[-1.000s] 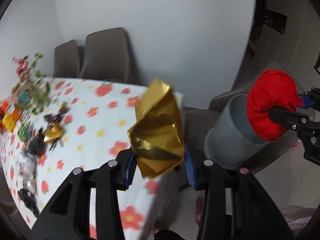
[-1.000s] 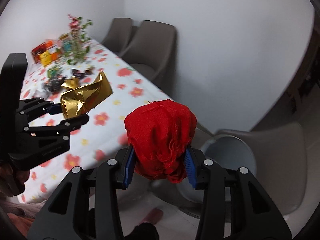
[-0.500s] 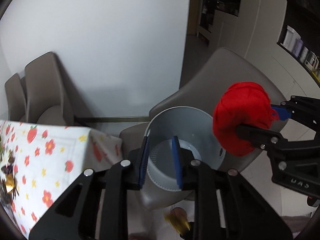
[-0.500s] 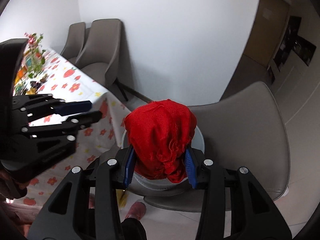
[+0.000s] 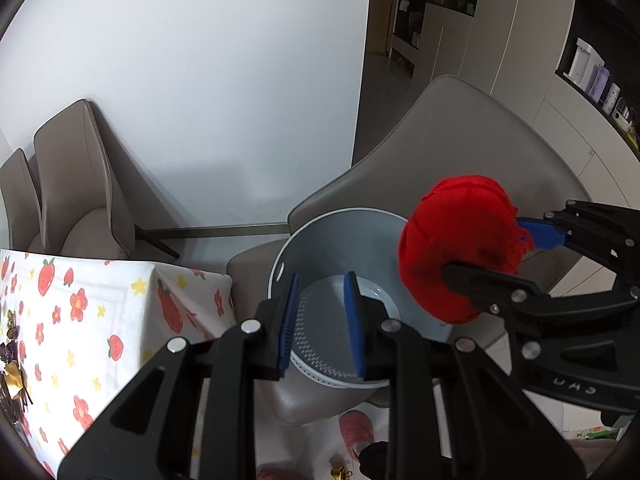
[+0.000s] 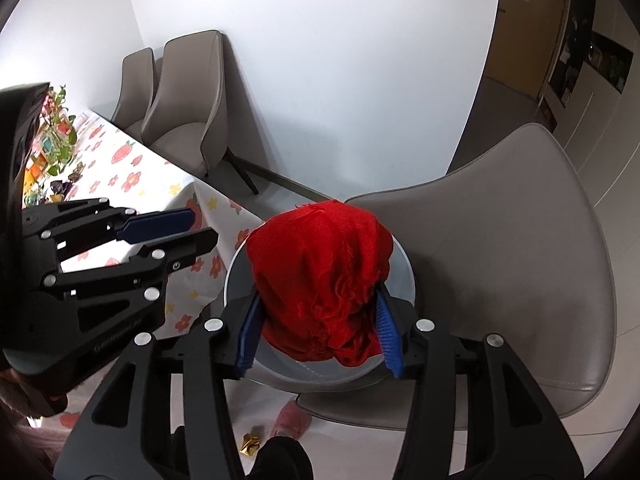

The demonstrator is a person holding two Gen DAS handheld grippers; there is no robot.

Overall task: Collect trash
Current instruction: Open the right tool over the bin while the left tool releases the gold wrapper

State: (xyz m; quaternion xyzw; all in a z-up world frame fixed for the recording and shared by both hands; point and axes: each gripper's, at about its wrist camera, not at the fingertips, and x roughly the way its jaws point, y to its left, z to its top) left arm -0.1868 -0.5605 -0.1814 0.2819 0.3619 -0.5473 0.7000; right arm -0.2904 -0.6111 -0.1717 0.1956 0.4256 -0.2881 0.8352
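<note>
A grey bin (image 5: 332,240) (image 6: 405,268) stands on a chair seat. My right gripper (image 6: 319,332) (image 5: 480,254) holds a red cloth ball (image 6: 320,264) (image 5: 452,224) over the bin's mouth. Its jaws are opening, and the blue pads still touch the cloth on both sides. Left of the ball, my left gripper (image 5: 321,318) (image 6: 202,230) hovers over the bin's near rim, its pads a narrow gap apart with nothing between them. A crumpled gold foil (image 6: 250,449) (image 5: 340,473) lies on the floor below the chair.
The chair (image 6: 520,240) under the bin has a tall grey back. The strawberry-print table (image 5: 80,320) (image 6: 132,168) stands left, with loose wrappers (image 5: 12,376) and a plant (image 6: 60,120) on it. Two more chairs (image 5: 80,180) line the wall. Pink slippers (image 6: 294,420) lie on the floor.
Both grippers swung from the table to the bin. The left one let go of the gold foil, which fell to the floor, and its jaws narrowed. The right jaws have widened slightly.
</note>
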